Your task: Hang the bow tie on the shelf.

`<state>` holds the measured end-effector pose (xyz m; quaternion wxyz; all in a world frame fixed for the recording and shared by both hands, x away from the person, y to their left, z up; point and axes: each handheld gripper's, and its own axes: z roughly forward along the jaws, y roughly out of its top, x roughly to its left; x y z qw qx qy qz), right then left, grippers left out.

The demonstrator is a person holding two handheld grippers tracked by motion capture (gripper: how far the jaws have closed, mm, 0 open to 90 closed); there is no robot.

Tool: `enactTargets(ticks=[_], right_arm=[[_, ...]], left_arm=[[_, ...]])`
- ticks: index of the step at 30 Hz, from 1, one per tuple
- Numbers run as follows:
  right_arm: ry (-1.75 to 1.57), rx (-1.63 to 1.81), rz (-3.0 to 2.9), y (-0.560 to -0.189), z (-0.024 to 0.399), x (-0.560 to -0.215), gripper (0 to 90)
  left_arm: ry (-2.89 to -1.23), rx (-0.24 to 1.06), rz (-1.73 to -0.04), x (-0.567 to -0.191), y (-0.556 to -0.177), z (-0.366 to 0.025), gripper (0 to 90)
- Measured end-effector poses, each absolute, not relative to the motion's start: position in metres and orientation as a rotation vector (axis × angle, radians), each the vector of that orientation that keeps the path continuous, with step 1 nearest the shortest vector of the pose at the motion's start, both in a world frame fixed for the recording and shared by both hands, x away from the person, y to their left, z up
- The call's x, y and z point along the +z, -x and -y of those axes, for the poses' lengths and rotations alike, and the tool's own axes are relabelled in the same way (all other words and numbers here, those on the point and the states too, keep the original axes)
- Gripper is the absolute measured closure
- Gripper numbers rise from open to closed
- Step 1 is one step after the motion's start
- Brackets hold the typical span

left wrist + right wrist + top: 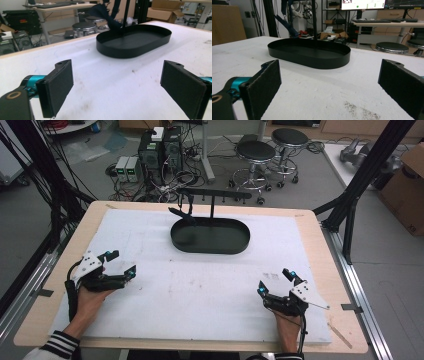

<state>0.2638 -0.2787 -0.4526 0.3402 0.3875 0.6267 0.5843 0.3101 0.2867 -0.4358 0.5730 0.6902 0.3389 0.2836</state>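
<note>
A black oval tray [240,246] stands at the back middle of the white mat, with a thin black post and crossbar [215,195] rising from it. A dark strap [184,213] hangs from the bar's left end over the tray's left rim. My left gripper [120,262] rests open at the mat's left side, nothing between its pads [60,86]. My right gripper [275,281] rests open at the front right, pads [263,87] wide apart and empty. The tray [135,46] lies ahead in the left gripper view, and the same tray [312,58] lies ahead in the right gripper view.
The white mat [200,290] covers most of the wooden table [325,250]. Beyond the far edge are stools [256,152], computer towers [160,147] and cables on the floor. Black frame legs [360,185] stand at the right. A cardboard box [407,190] sits far right.
</note>
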Motion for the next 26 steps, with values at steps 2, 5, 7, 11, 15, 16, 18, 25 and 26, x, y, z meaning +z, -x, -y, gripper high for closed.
enactTargets(ticks=[2,5,7,11,15,16,18,25,26], right_arm=[[-1.007,1.519,-1.632,-0.264,0.279,-0.453,3.6],[-1.007,1.518,-1.633,-0.264,0.279,-0.453,3.6],[-1.01,1.52,-1.632,-0.264,0.279,-0.453,3.6],[-1.007,1.52,-1.632,-0.264,0.279,-0.453,3.6],[-1.005,1.522,-1.628,-0.264,0.279,-0.453,3.6],[-1.006,1.522,-1.629,-0.263,0.278,-0.453,3.6],[-1.0,1.52,-1.627,-0.263,0.278,-0.453,3.6],[-0.991,1.519,-1.623,-0.262,0.278,-0.453,3.6],[-0.991,1.519,-1.623,-0.262,0.278,-0.453,3.6]], left_arm=[[-1.608,0.687,-0.797,-0.441,-0.303,-0.29,11.6],[-1.603,0.698,-0.794,-0.446,-0.298,-0.291,11.6],[-1.593,0.708,-0.78,-0.449,-0.294,-0.292,11.6],[-1.559,0.75,-0.768,-0.45,-0.288,-0.291,11.7],[-1.551,0.751,-0.762,-0.45,-0.287,-0.292,11.9],[-1.543,0.741,-0.765,-0.451,-0.287,-0.294,11.9],[-1.526,0.738,-0.762,-0.451,-0.286,-0.295,12.3],[-1.507,0.753,-0.741,-0.452,-0.283,-0.295,12.9],[-1.504,0.748,-0.741,-0.452,-0.284,-0.296,12.9]])
